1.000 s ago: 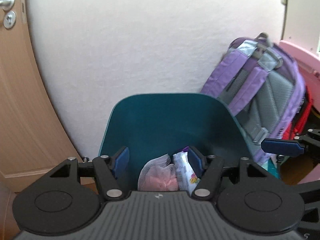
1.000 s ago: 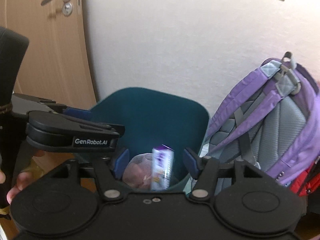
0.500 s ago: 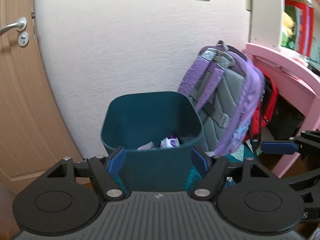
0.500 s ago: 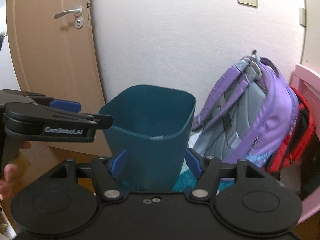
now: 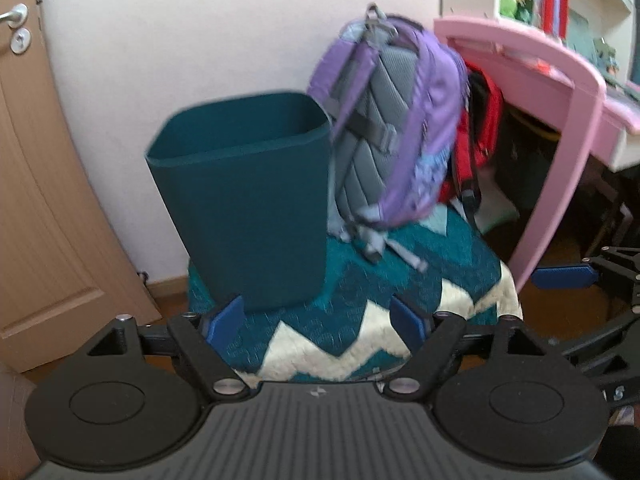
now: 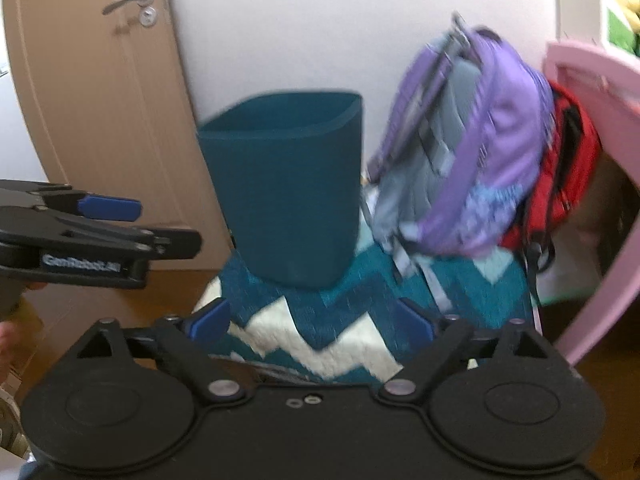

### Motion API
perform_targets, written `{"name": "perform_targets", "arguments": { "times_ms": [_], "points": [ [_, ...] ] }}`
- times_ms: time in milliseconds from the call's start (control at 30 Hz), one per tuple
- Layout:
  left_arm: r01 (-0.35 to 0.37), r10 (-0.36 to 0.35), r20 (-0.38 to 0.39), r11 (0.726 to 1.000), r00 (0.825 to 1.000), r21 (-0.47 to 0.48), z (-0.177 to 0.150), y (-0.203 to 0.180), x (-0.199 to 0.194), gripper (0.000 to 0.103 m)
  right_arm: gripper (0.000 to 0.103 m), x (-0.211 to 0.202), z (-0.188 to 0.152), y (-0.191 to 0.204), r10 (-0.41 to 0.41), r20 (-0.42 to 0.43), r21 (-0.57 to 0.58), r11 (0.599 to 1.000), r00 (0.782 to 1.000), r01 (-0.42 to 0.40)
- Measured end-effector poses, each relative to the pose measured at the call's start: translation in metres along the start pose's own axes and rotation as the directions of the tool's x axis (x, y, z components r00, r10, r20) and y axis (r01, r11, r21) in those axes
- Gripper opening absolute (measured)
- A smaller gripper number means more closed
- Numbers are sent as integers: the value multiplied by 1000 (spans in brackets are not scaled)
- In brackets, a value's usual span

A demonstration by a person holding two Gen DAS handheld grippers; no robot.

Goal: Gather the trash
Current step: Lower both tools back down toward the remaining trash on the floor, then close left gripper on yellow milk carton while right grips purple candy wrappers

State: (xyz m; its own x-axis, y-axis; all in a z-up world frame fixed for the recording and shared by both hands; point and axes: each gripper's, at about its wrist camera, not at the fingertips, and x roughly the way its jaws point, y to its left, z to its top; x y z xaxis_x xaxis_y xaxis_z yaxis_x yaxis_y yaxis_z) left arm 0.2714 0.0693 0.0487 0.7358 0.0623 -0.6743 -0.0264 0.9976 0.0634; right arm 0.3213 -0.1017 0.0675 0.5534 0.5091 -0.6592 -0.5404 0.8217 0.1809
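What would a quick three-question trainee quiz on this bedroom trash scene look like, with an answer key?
1. True or false: the left hand-held gripper is shut on a piece of trash.
2. What leans beside the teal bin? A) purple backpack B) broom C) cardboard box
3. Fill in: the bin stands on a zigzag ____.

Key:
1. False. Both it and the right hand-held gripper are open and hold nothing.
2. A, the purple backpack.
3. Rug; the zigzag rug is teal and cream.
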Motion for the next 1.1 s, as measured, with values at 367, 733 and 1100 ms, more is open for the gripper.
{"name": "perform_targets", "arguments": {
  "times_ms": [367, 733, 1100],
  "points": [
    [112, -106, -143, 993, 984, 37, -77, -23, 86, 87, 93, 68, -100, -48, -90, -131, 166, 980, 987, 111],
    [244, -182, -364, 961, 914, 132, -150, -53, 209, 92, 93, 164, -176, -111, -156, -298, 269, 933, 942, 240],
    [367, -232, -470, 904, 852, 218, -221, -98, 319, 92, 93, 266, -245, -188, -176, -421, 416, 834, 890, 362]
  ]
}}
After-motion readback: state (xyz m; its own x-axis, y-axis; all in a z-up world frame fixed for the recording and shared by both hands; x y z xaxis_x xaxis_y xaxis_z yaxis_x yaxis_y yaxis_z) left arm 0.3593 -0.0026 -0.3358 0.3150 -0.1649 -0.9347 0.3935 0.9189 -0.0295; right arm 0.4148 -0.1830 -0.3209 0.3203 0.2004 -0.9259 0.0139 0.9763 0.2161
